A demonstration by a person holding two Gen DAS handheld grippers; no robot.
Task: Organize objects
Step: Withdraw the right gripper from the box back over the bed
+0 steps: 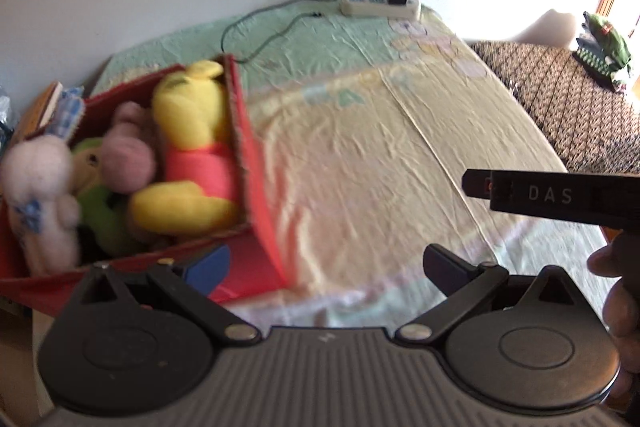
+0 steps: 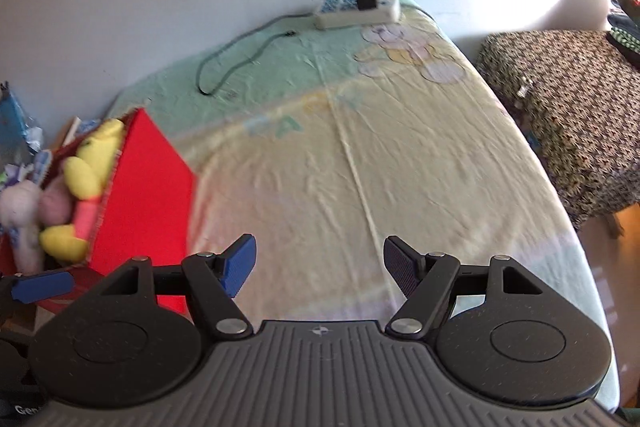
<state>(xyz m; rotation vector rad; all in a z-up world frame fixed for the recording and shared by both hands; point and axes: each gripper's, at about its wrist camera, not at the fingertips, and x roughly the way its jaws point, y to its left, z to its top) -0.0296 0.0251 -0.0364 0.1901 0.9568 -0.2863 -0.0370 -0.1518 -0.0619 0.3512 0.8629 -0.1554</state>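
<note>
One red box [image 1: 256, 187] on the bed [image 1: 360, 155] holds four plush toys [image 1: 192, 143], while left tongs [image 1: 326, 267] and right tongs [image 2: 320, 267] both gape, gripping nothing.

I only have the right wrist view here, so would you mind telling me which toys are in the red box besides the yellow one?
Observer: The left wrist view looks into the red box. Next to the yellow bear lie a pink plush, a green plush and a white bunny.
Operator: Thank you. Is the left gripper holding anything?
Observer: No. The left gripper is open and empty, near the box's front corner.
Operator: Is anything close to it on the right?
Observer: Yes, a black bar marked DAS reaches in from the right edge, above the cloth.
</note>
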